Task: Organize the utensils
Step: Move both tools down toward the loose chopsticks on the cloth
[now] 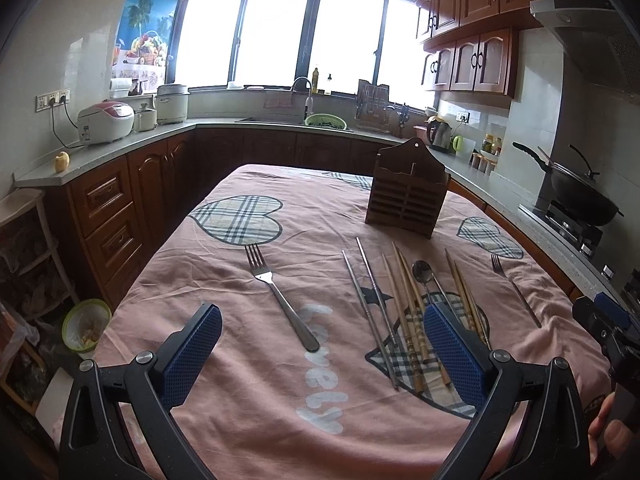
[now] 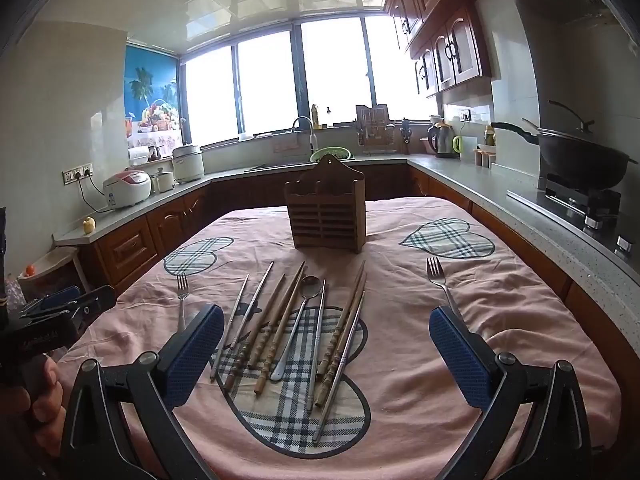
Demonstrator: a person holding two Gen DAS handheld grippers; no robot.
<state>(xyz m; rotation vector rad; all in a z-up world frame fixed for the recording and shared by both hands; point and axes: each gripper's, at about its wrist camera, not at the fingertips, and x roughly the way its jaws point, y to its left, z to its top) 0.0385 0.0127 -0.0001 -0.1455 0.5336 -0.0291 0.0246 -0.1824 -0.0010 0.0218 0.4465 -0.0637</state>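
A pink cloth with plaid hearts covers the table (image 1: 248,380) (image 2: 500,320). On it lie a steel fork (image 1: 280,294) (image 2: 182,298), steel chopsticks (image 1: 370,300) (image 2: 244,312), wooden chopsticks (image 1: 404,308) (image 2: 276,328), a spoon (image 1: 422,274) (image 2: 300,320) and a second fork (image 1: 514,284) (image 2: 440,284). A brown wooden utensil holder (image 1: 406,190) (image 2: 326,210) stands upright behind them. My left gripper (image 1: 322,352) hangs open over the first fork's handle. My right gripper (image 2: 326,352) is open above the chopstick bundle. Neither holds anything.
Kitchen counters (image 1: 132,152) (image 2: 500,188) wrap around the table's far and side edges. A wok (image 1: 580,192) (image 2: 580,156) sits on the stove at right, a rice cooker (image 1: 106,122) (image 2: 128,188) at left. A hand (image 1: 608,432) (image 2: 28,396) shows at each view's edge.
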